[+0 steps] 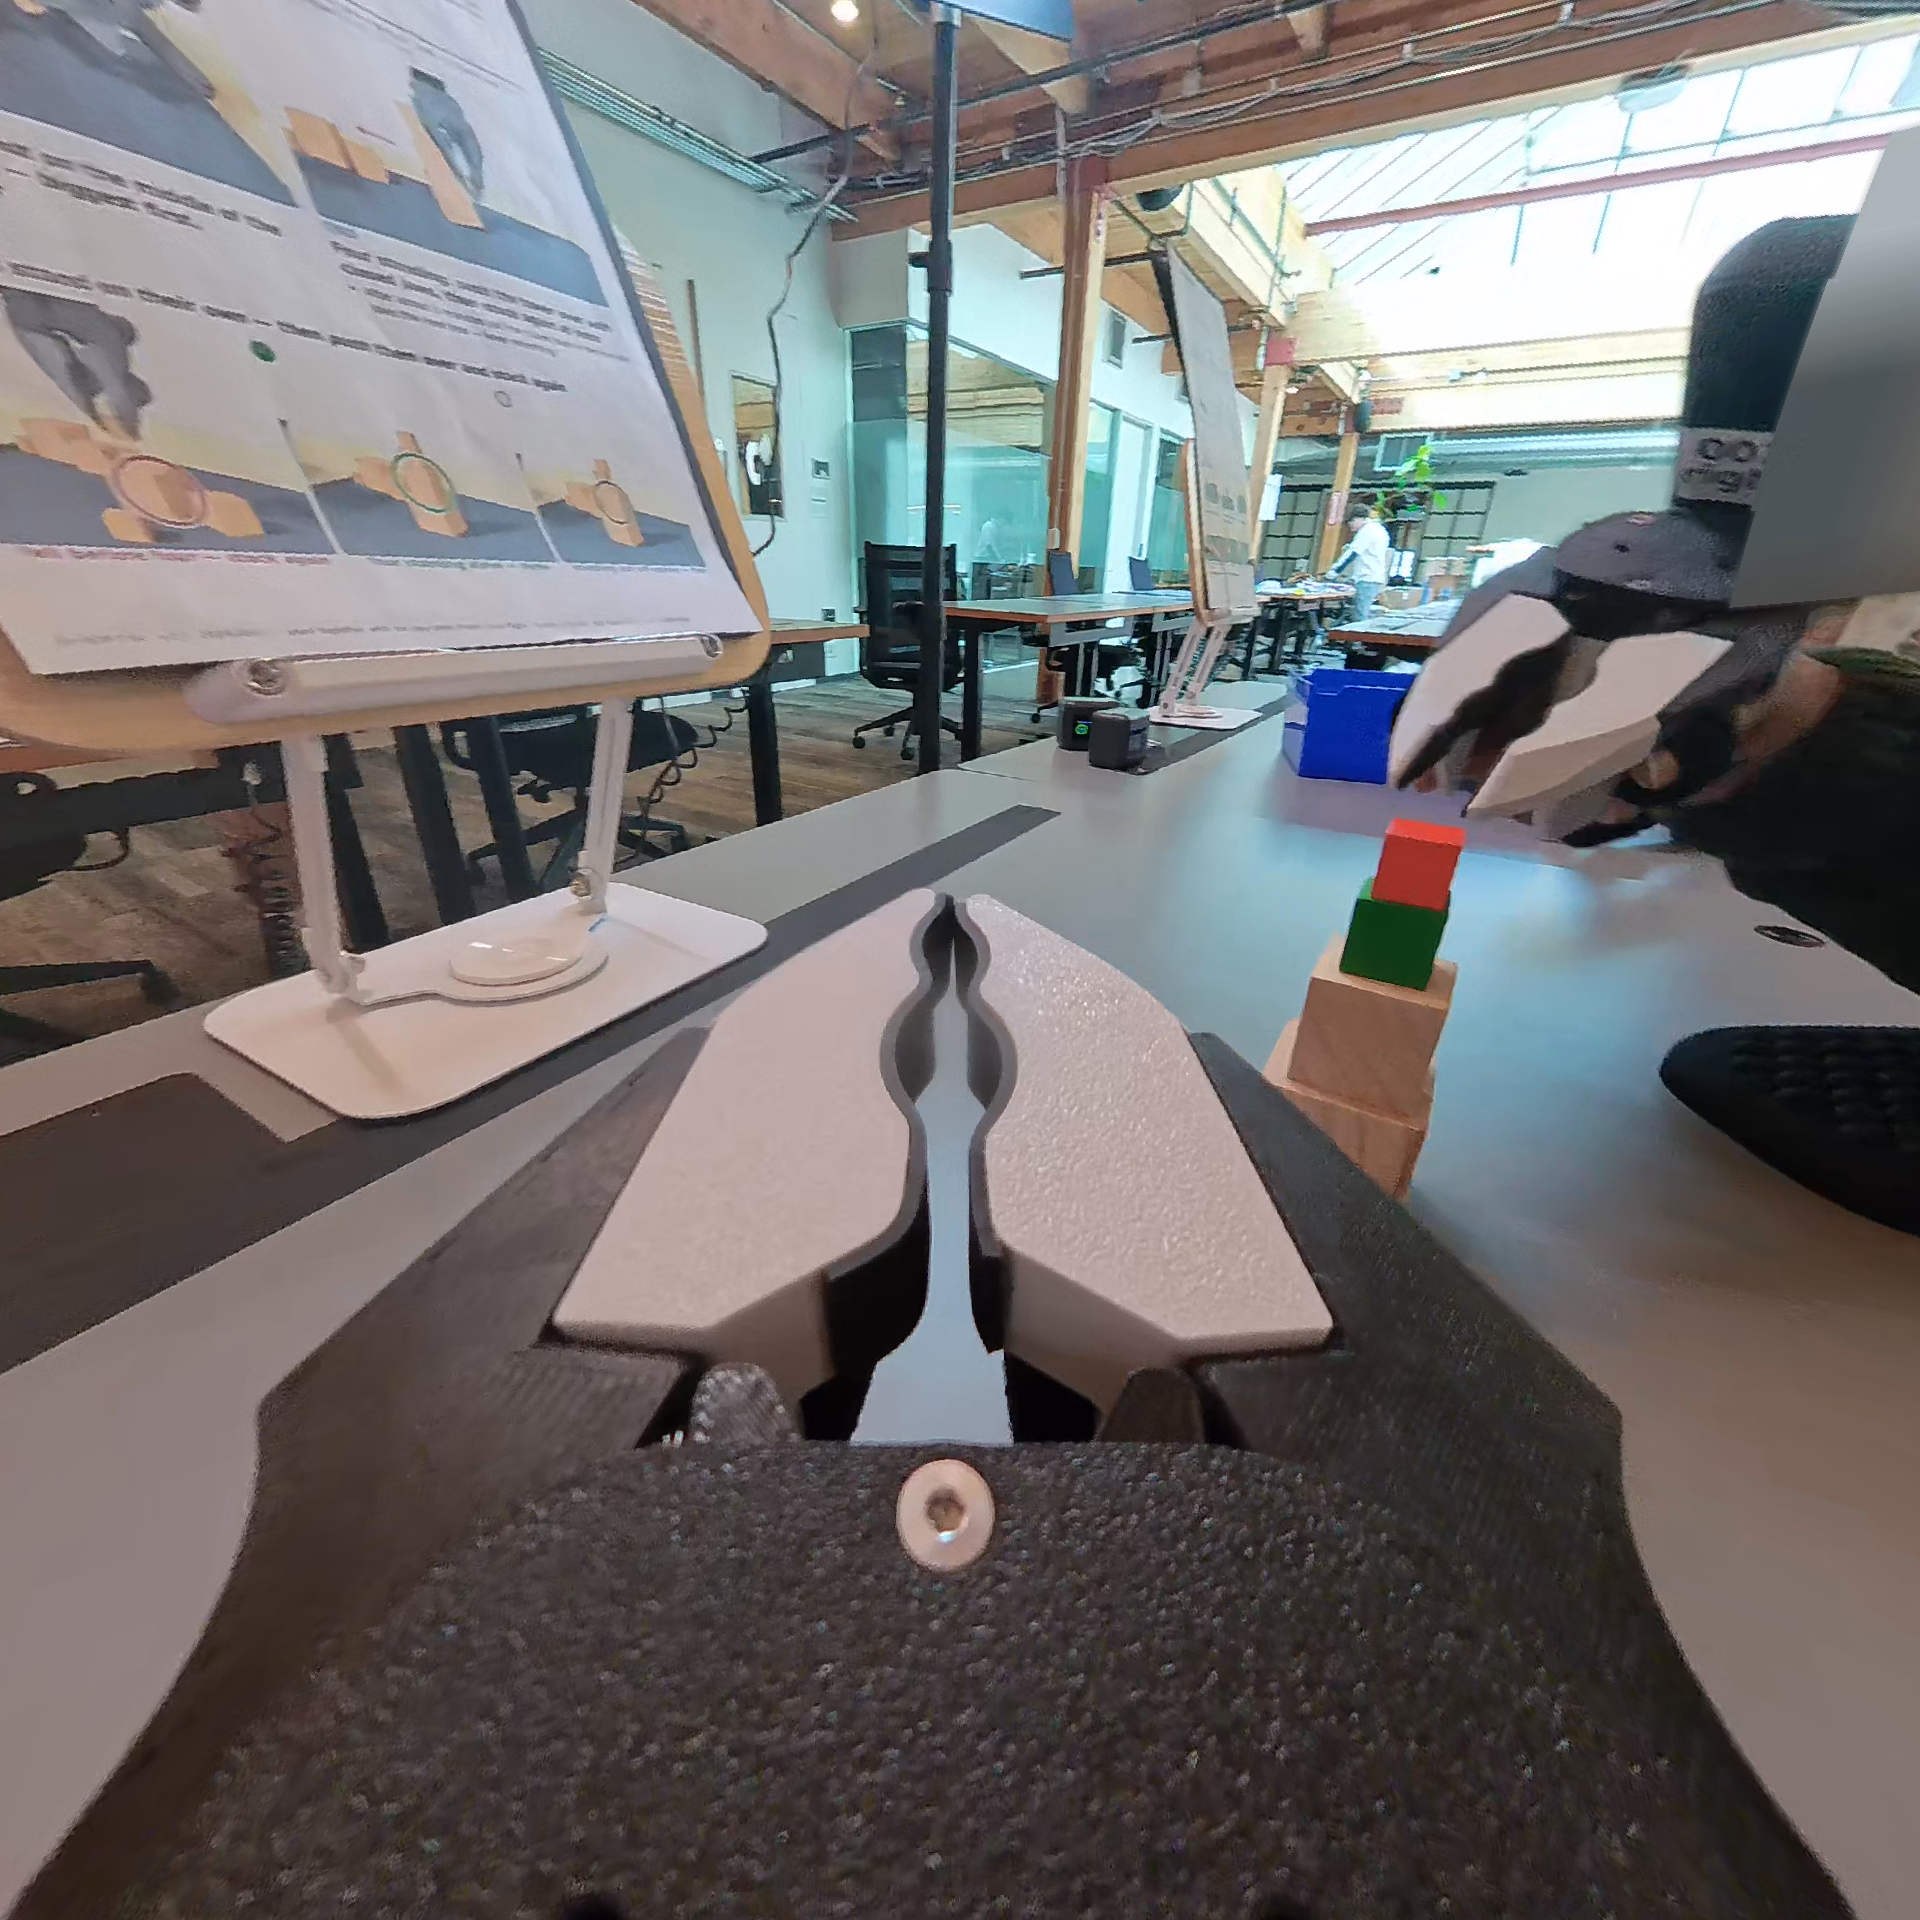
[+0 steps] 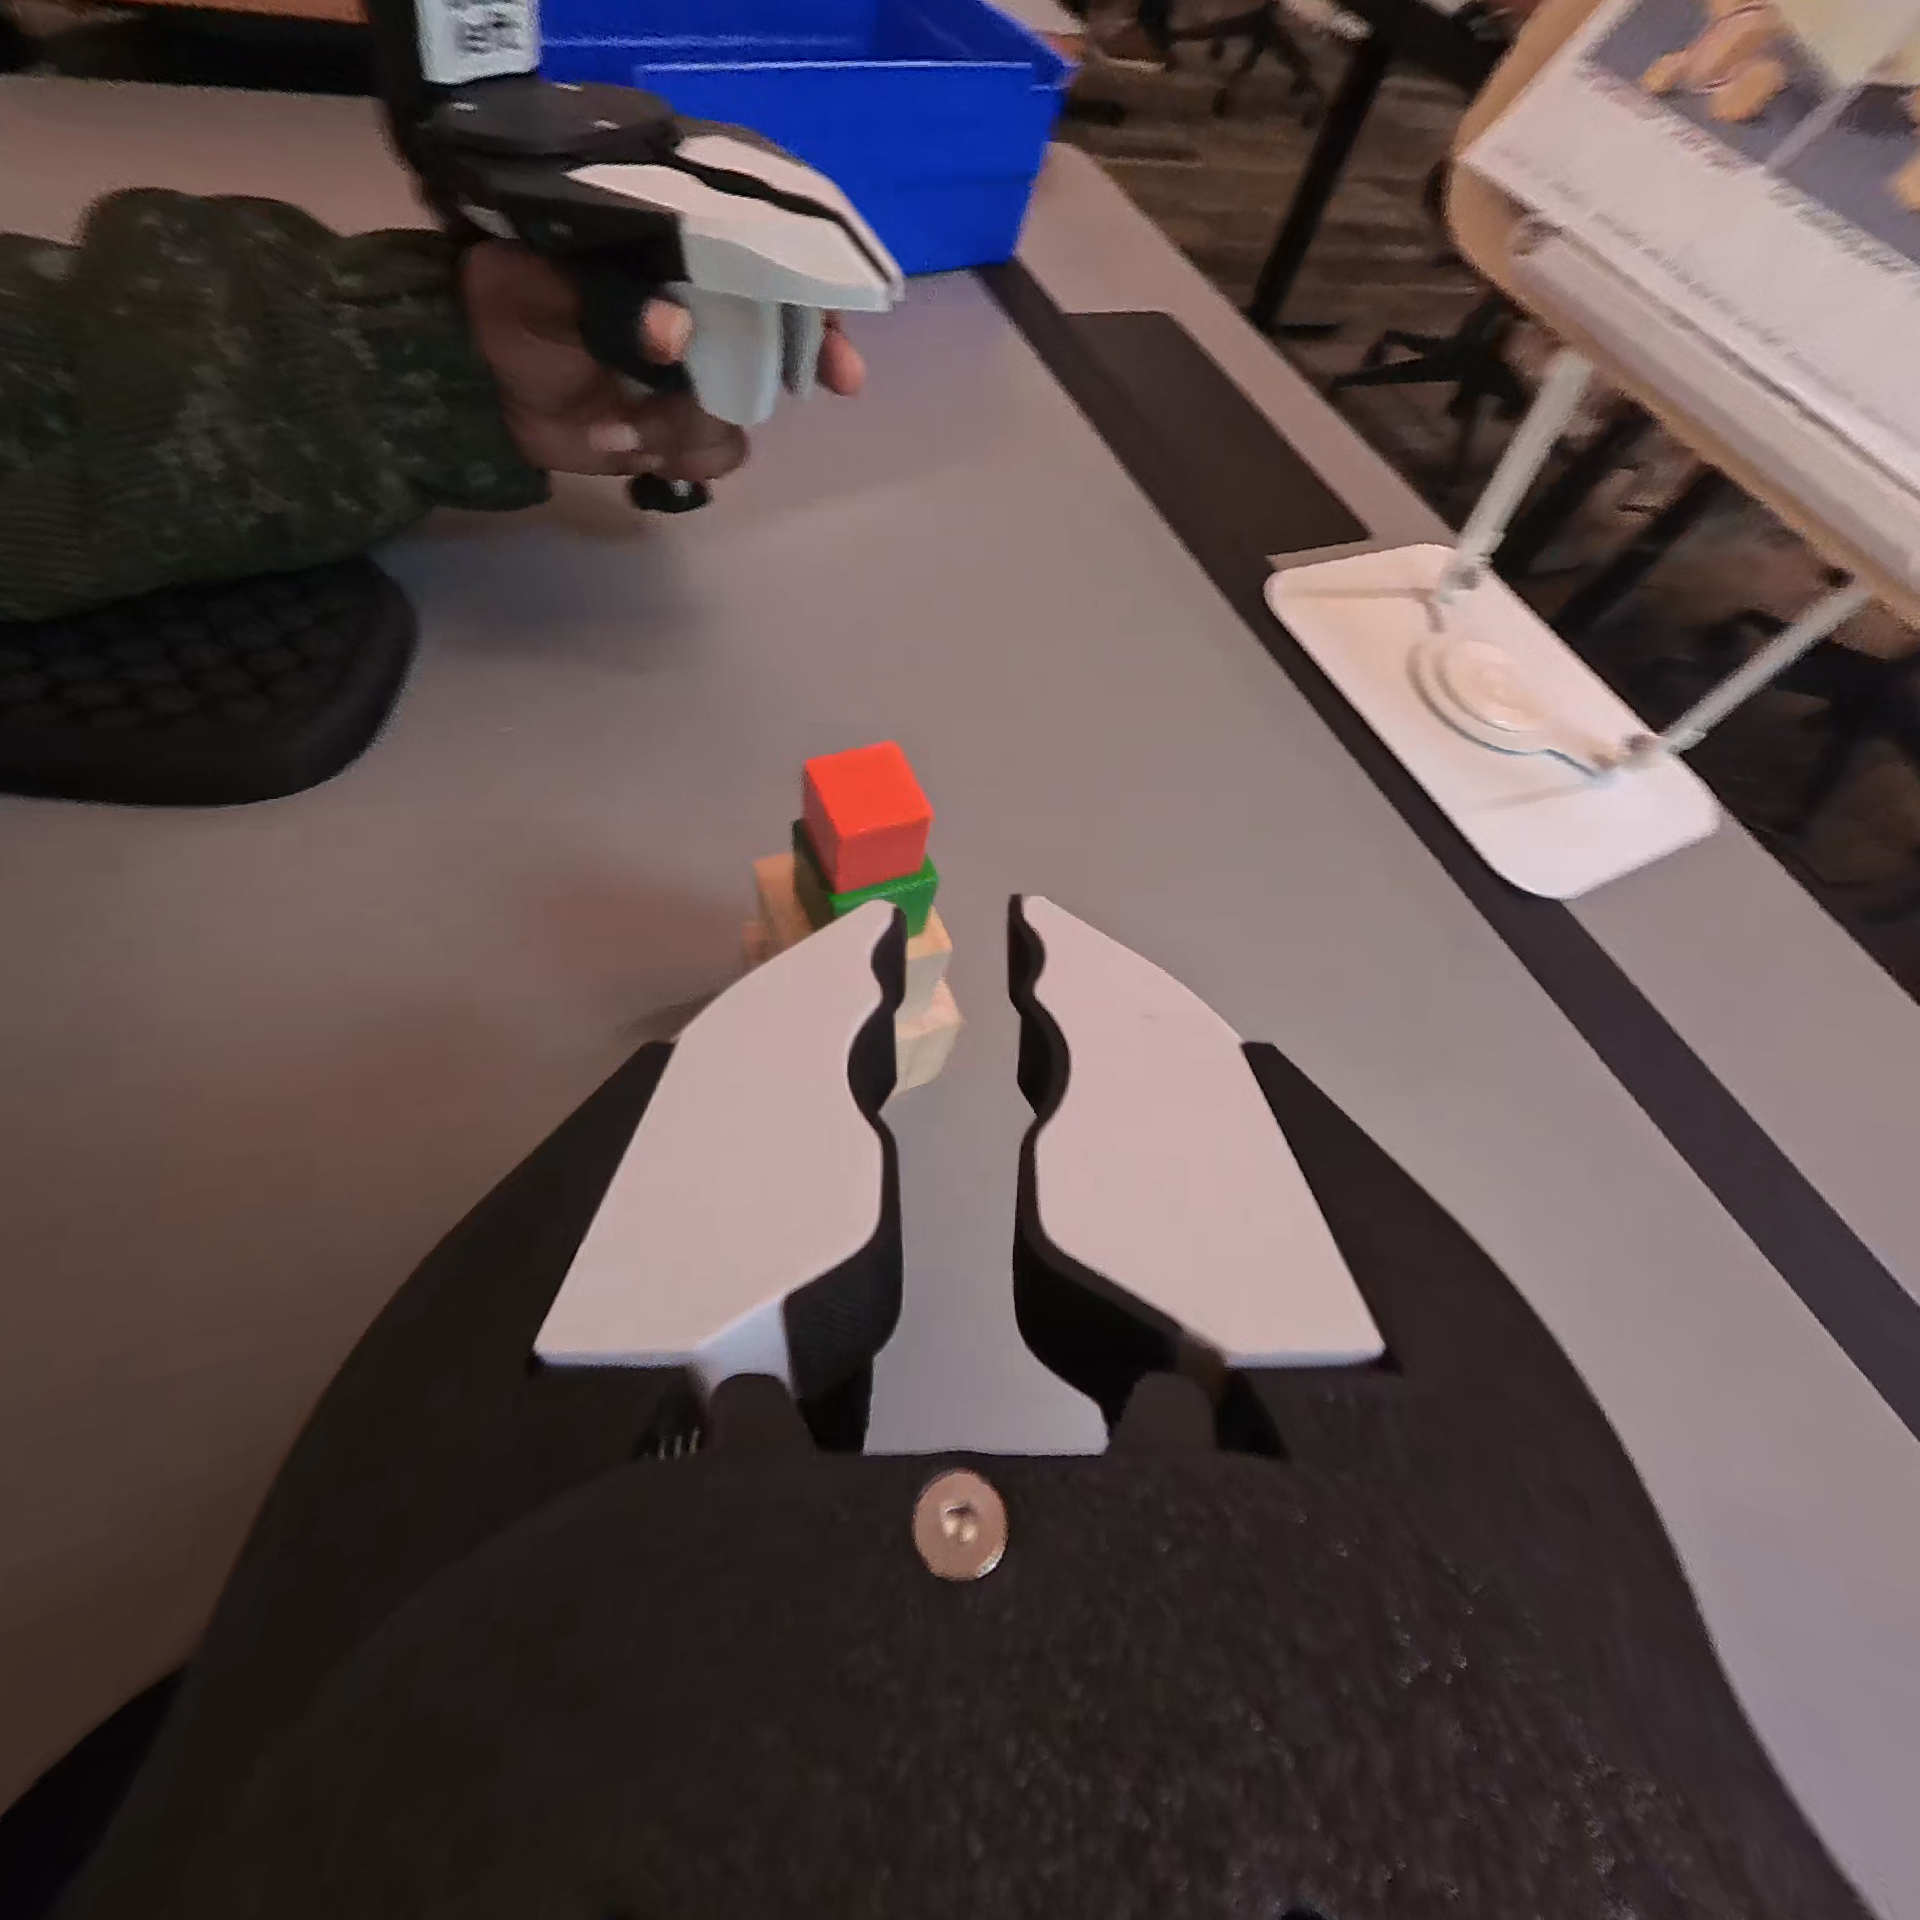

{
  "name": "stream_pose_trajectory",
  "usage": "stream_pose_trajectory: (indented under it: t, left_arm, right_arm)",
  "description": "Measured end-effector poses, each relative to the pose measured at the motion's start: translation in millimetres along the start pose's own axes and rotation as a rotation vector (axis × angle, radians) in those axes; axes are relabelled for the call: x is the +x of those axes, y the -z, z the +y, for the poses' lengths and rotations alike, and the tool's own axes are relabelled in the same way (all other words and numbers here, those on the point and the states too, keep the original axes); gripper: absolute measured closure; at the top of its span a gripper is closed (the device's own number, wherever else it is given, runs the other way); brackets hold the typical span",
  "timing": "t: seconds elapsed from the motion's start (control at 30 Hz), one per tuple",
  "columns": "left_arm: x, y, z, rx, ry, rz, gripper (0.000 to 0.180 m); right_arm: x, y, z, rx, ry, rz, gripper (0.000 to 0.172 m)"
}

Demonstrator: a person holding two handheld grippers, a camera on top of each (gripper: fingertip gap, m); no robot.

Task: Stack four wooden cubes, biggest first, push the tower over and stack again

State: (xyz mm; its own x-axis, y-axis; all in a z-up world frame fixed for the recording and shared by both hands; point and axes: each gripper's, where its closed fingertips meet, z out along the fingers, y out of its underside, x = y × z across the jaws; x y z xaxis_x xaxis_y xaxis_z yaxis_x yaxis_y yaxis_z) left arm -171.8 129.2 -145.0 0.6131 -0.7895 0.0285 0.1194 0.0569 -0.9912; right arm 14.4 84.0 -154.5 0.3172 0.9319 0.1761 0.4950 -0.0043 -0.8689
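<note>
Wooden stack, left wrist view: two plain wood blocks (image 1: 1369, 1049) at the bottom, a green cube (image 1: 1394, 940) on them, a red cube (image 1: 1417, 860) on top; all four tiers stand, each a little out of line with the one below.
Left gripper (image 1: 951, 914): fingers pressed together, nothing between them; low over the grey table (image 1: 1195, 914), the stack just to its right.
Right gripper (image 1: 1439, 774), same view: above and beyond the red cube, apart from it, fingers parted, nothing held.
Surroundings: white stand (image 1: 488, 997) bearing a printed sheet, blue bin (image 1: 1340, 722), black pad (image 1: 1808, 1101).
Stack, right wrist view: red cube (image 2: 868, 816) uppermost, green cube (image 2: 883, 894) under it, wood blocks (image 2: 925, 997) partly hidden behind a finger (image 2: 790, 1091).
Right gripper (image 2: 956, 914): fingers spread, bare, the stack just beyond the tips.
Left gripper (image 2: 883, 275), same view: in a hand (image 2: 582, 364), well clear of the stack.
Progress, judged: stack is built and free-standing; no loose block in sight.
</note>
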Motion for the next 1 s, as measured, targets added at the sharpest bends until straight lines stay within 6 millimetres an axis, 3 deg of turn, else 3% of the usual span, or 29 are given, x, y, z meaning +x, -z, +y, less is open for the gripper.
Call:
stream_pose_trajectory:
  t: [0.2, 0.33, 0.57, 0.83, 1.0]
  left_arm:
    - [-19, 6, -12, 0.014, -0.011, -0.144, 0.180]
    - [-22, 9, -21, 0.022, -0.032, -0.192, 0.180]
    - [-28, 16, -34, 0.044, -0.046, -0.245, 0.180]
    - [-33, 26, -44, 0.068, -0.058, -0.304, 0.180]
    - [-33, 30, -52, 0.087, -0.074, -0.318, 0.180]
  right_arm:
    - [15, 17, 21, 0.005, -0.147, 0.369, 0.172]
    - [5, 19, 44, -0.010, -0.301, 0.482, 0.172]
    - [-12, 15, 75, -0.077, -0.343, 0.630, 0.171]
    - [-18, 3, 75, -0.096, -0.335, 0.749, 0.170]
    - [-10, -24, 68, -0.126, -0.320, 0.774, 0.170]
